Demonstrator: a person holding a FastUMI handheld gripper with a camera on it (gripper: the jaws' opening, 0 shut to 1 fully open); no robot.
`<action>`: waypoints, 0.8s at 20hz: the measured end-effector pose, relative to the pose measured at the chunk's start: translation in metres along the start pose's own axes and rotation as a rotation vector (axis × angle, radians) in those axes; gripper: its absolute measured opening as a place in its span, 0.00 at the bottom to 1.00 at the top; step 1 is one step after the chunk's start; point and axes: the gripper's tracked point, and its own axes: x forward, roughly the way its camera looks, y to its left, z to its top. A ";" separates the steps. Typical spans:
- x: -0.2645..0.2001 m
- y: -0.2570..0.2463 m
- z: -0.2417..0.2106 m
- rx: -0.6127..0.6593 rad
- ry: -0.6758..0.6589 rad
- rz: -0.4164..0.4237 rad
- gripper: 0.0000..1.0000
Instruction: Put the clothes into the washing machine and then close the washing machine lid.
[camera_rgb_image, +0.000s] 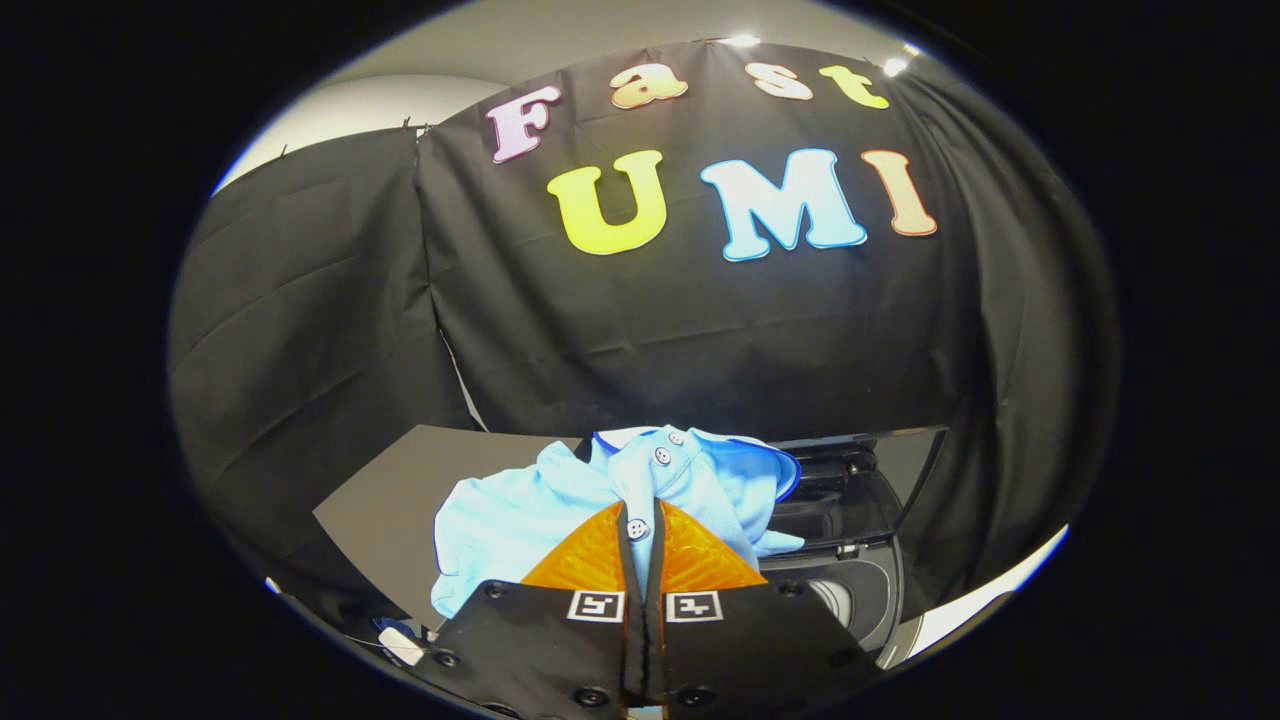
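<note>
Black cloth wall behind, tongs pinched on light blue shirt, washing machine just beyond.

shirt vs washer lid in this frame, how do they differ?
The shirt is light blue, soft and crumpled; the washer lid is dark, rigid and glossy. The shirt is pinched along its button placket in the gripper, fingers shut on it; the lid stands open, untouched. The shirt hangs ahead of the fingers; the lid sits beyond them, by the drum opening.
</note>
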 end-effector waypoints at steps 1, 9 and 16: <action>-0.001 -0.006 -0.003 -0.004 0.003 -0.011 0.01; -0.005 -0.032 -0.017 0.017 0.013 -0.052 0.01; 0.007 -0.050 -0.038 -0.032 0.044 -0.098 0.01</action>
